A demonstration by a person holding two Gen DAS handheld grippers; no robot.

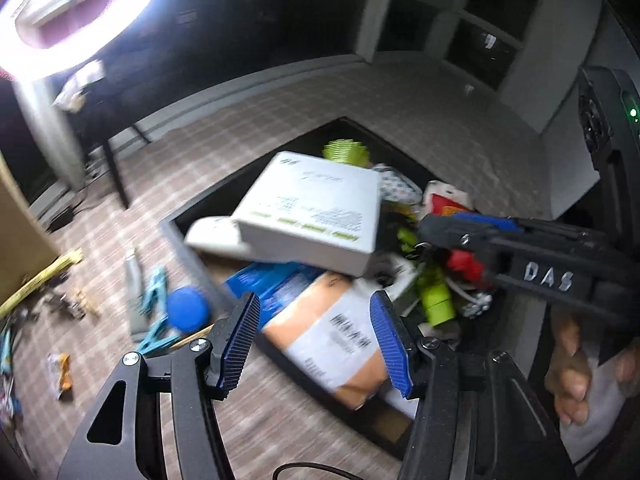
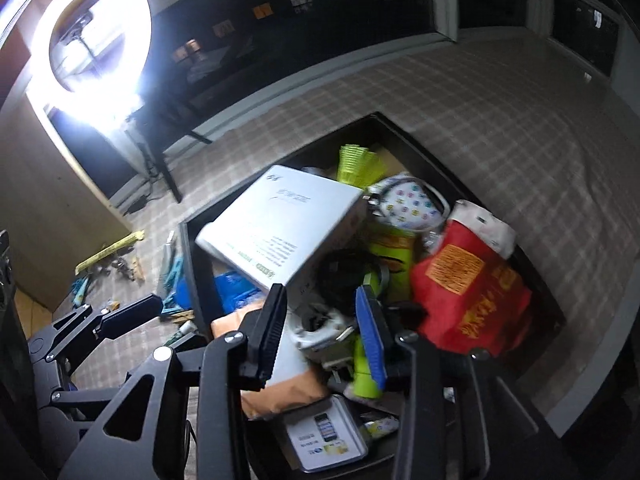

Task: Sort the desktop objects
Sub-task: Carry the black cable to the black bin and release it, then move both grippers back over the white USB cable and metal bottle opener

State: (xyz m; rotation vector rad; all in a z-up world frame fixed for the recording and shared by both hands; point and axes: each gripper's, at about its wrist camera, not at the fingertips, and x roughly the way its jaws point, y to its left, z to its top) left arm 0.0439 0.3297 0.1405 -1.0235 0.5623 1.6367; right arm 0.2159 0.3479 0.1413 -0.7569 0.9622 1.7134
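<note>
Left gripper (image 1: 316,340) parted, pads bare, nothing pinched; right gripper (image 2: 326,338) likewise spread and holding nothing. No earlier view, so only the present stance told.

Below both, a dark bin (image 1: 176,224) crammed full — the landmark for all else. Topmost in the bin, a white box (image 1: 312,212), tilted, one corner jutting over the bin's left wall, lying loose on the heap. Under the box, nearer the left gripper, an orange parcel (image 1: 320,340) with a white label; beside that, blue packaging (image 1: 272,280). Right side of the bin, seen from the right wrist: a red bag (image 2: 472,292), a lime-green bottle (image 2: 364,376) and a dark cable tangle (image 2: 344,268). Near corner of the bin: a small tin (image 2: 324,436).

Outside the bin, to its left on the checked cloth (image 1: 400,104): a blue cap (image 1: 188,308), teal clips (image 1: 154,308), a tube (image 1: 134,280) and small scraps.

White box, by judgement: cardboard, stiff, probably light, smooth-faced and so apt to slip; too wide across the face for one pair of jaws — best taken across the thin edge at the jutting corner, or edge to edge with both. Perched loosely; a nudge could tip it. Red bag: soft and crinkly, better pinched at a fold. Bottle: round and slick, so across the middle
</note>
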